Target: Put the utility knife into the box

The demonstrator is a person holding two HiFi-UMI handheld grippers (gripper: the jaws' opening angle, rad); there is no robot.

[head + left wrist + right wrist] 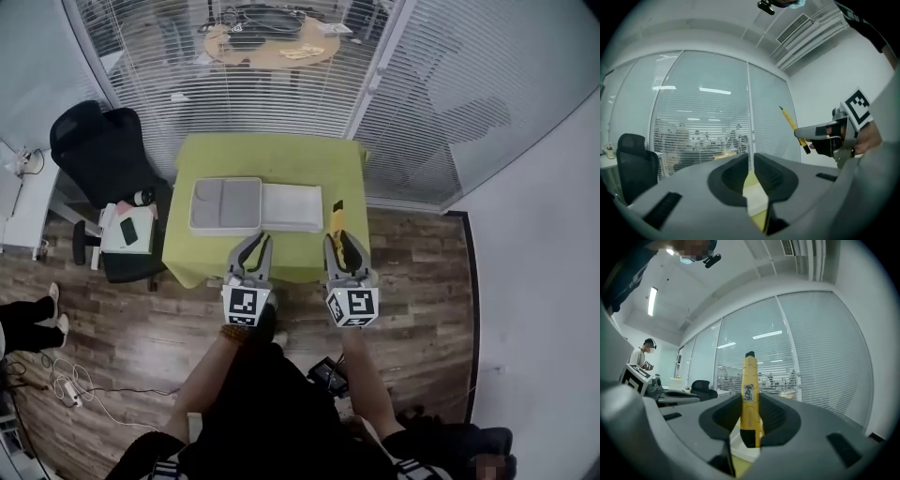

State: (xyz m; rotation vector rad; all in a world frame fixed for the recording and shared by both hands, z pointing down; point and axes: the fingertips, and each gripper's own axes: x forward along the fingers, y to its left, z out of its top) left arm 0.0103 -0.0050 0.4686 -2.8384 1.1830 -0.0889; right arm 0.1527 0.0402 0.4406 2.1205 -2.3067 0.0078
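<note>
I have the right gripper [344, 249] clenched on the yellow utility knife [750, 394]. Left gripper [254, 250]: fingers slightly parted, empty. Grey box [226, 205] on the green table [281, 155], just beyond.

Utility knife [750, 399]: smooth yellow plastic. Table cover [281, 155]: matt green cloth. Floor [141, 337]: wood-look planks.

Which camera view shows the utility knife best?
The right gripper view: the knife stands large and central between the jaws. The head view shows it small in the right hand-held gripper; the left gripper view, a thin distant strip.
</note>
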